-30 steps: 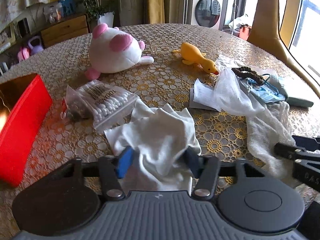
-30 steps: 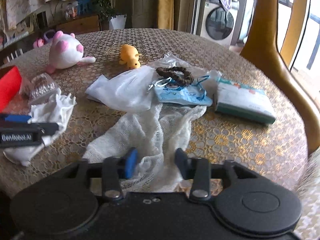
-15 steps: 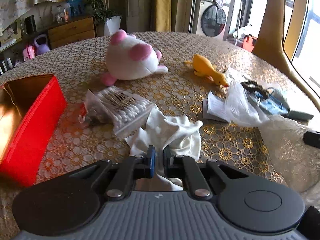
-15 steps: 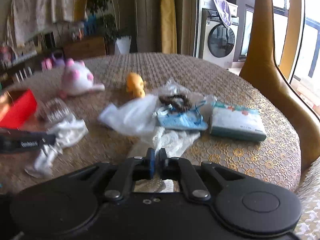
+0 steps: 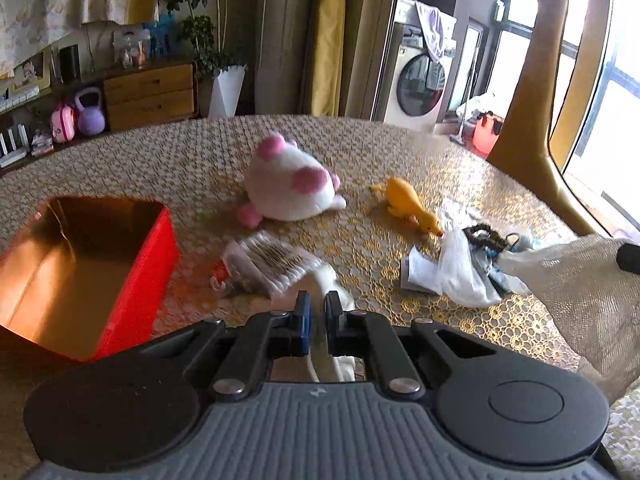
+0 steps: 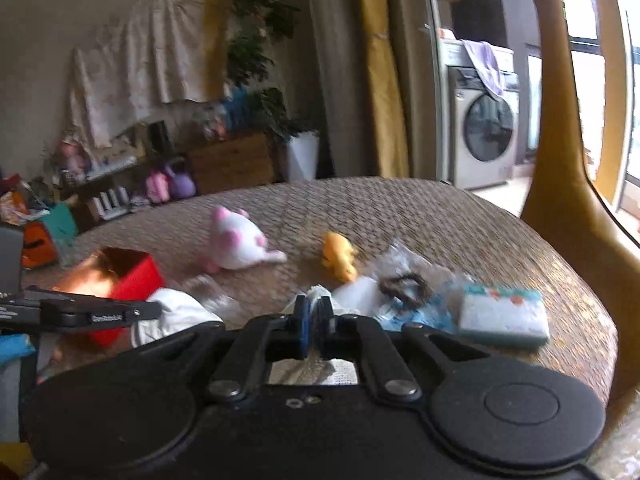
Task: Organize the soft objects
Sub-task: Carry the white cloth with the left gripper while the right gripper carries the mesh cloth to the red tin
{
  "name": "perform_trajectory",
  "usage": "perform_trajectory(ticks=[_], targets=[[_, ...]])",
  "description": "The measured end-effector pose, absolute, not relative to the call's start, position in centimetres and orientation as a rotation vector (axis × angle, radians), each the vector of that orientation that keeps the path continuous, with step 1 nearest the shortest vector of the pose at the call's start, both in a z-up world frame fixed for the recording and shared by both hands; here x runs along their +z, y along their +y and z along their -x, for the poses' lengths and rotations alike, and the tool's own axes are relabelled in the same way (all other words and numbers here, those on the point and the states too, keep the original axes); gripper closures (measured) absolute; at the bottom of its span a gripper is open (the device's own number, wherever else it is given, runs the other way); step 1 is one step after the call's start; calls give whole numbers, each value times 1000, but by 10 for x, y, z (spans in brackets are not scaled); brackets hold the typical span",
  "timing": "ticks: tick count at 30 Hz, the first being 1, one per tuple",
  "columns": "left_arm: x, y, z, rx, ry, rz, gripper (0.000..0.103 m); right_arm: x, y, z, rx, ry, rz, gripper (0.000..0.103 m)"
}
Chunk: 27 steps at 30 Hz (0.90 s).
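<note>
My left gripper [image 5: 318, 312] is shut on a white cloth [image 5: 334, 364] and holds it lifted off the table, beside the open red box [image 5: 132, 280]. My right gripper [image 6: 315, 318] is shut on a white mesh cloth [image 6: 316, 372], also lifted; this cloth hangs at the right of the left wrist view [image 5: 588, 300]. A white and pink plush toy [image 5: 288, 190] and a yellow rubber duck [image 5: 408, 204] lie on the round table further back. The left gripper and its white cloth [image 6: 176, 316] show at the left of the right wrist view.
A bag of cotton swabs [image 5: 264, 266] lies by the red box. A clear plastic bag [image 5: 460, 276], a bead bracelet [image 5: 486, 236] and blue items sit at the right. A tissue pack [image 6: 502, 316] lies near the table's right edge. A tall yellow chair back [image 5: 532, 92] stands behind.
Both grippers closed on their cloths and lifted them off the table. Both views have risen and tilted up, and the left gripper has moved toward the red box.
</note>
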State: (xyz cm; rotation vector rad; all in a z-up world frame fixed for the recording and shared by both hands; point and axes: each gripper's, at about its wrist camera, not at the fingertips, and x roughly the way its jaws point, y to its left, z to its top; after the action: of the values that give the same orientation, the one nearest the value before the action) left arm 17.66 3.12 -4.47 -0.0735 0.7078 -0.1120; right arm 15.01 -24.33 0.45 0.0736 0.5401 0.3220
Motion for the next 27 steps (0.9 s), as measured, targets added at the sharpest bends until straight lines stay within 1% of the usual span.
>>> perform_trajectory(ticks=[9, 13, 20, 22, 24, 25, 26, 27], targets=[[-14, 67, -159, -122, 662, 73, 95, 41, -209, -151, 442, 489, -43, 99], [-23, 67, -154, -179, 718, 87, 95, 45, -197, -152, 457, 475, -31, 99], [-50, 63, -157, -175, 783, 114, 95, 37, -193, -149, 463, 510, -32, 99], [-55, 62, -158, -163, 793, 108, 93, 35, -194, -148, 461, 515, -35, 99], [-61, 60, -158, -174, 800, 104, 87, 33, -196, -149, 459, 523, -41, 99], [-64, 59, -158, -175, 803, 101, 77, 32, -197, -148, 459, 526, -43, 99], [-67, 57, -159, -181, 809, 100, 60, 31, -197, -149, 459, 528, -44, 99], [-70, 55, -160, -189, 814, 98, 46, 29, -197, -148, 458, 532, -46, 99]])
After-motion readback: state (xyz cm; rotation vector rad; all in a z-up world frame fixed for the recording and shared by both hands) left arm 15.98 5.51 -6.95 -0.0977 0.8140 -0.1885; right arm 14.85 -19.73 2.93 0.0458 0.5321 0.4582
